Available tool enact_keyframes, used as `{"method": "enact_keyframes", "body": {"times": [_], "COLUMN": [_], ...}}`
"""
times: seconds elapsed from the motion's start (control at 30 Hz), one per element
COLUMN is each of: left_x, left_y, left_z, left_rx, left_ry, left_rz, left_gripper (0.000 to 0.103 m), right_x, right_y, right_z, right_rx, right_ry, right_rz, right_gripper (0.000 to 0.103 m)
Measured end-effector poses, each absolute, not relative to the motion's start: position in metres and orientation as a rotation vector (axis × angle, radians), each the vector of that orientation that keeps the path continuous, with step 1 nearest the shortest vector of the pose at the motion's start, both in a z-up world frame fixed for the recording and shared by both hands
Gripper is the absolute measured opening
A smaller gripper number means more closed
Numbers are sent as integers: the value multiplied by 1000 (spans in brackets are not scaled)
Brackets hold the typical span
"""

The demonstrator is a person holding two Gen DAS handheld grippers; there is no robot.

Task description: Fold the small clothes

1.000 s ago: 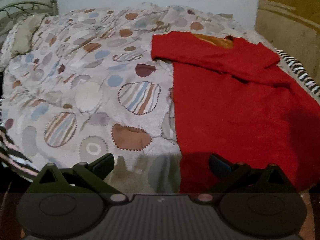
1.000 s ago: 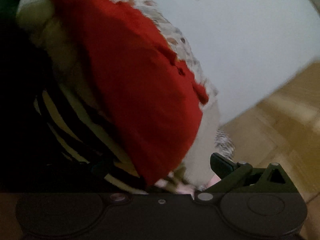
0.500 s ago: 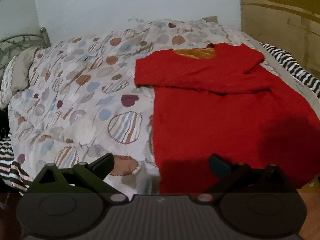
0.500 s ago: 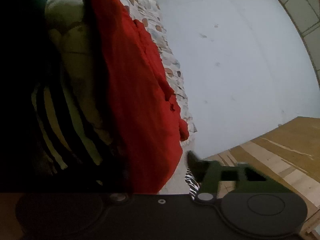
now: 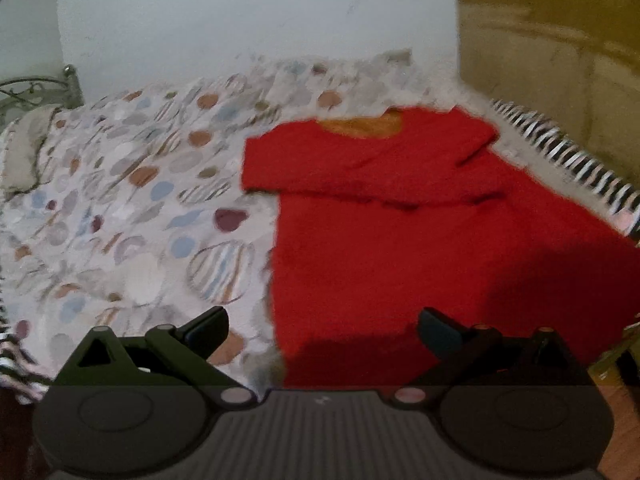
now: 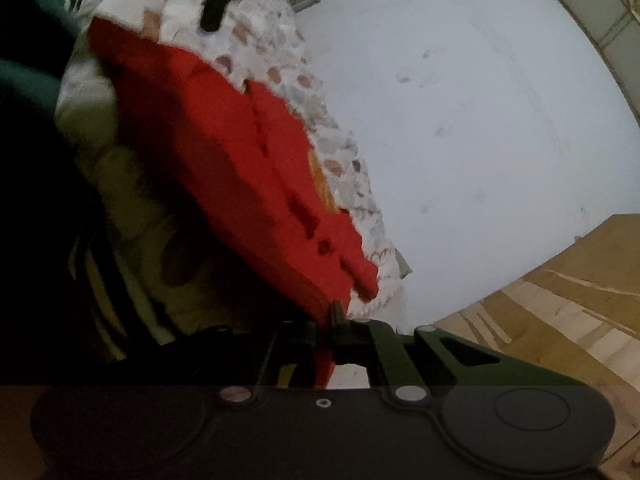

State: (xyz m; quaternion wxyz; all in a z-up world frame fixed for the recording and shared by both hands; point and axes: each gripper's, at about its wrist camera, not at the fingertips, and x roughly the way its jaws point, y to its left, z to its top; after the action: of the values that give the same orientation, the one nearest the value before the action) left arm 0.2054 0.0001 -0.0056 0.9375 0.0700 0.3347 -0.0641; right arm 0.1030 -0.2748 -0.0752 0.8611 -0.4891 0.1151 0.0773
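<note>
One red sweater spread flat on a bed's spotted quilt, one sleeve folded across its chest, left gripper hovering with fingers wide apart near the hem, right gripper clamped on the sweater's edge, one zebra-striped blanket alongside.

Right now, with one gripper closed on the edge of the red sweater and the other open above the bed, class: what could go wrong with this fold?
1. The right gripper pinches only a thin edge of the red sweater; it may slip out when pulled.
2. The left gripper is open and holds nothing, so a one-sided pull could skew the sweater.
3. The folded-in sleeve may fall open.
</note>
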Motion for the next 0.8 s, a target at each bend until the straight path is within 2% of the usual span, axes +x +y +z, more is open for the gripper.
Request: {"method": "enact_keyframes", "body": {"times": [0.13, 0.37, 0.6, 0.8], "left_x": [172, 146, 176, 196], "left_y": [2, -50, -107, -94], "left_z": [-19, -59, -84, -86], "left_rx": [117, 301, 439, 477], "left_ry": [540, 489, 490, 469], "left_rz": [-252, -330, -283, -168], "left_gripper": [103, 103, 103, 101], "right_x": [119, 151, 173, 186], "right_y": [-278, -286, -287, -291], "right_z": [-32, 23, 54, 75], "right_rx": [-841, -594, -405, -316], "right_ry": [311, 399, 434, 398], "right_rz": [217, 291, 316, 304], "right_gripper": [5, 5, 4, 4]}}
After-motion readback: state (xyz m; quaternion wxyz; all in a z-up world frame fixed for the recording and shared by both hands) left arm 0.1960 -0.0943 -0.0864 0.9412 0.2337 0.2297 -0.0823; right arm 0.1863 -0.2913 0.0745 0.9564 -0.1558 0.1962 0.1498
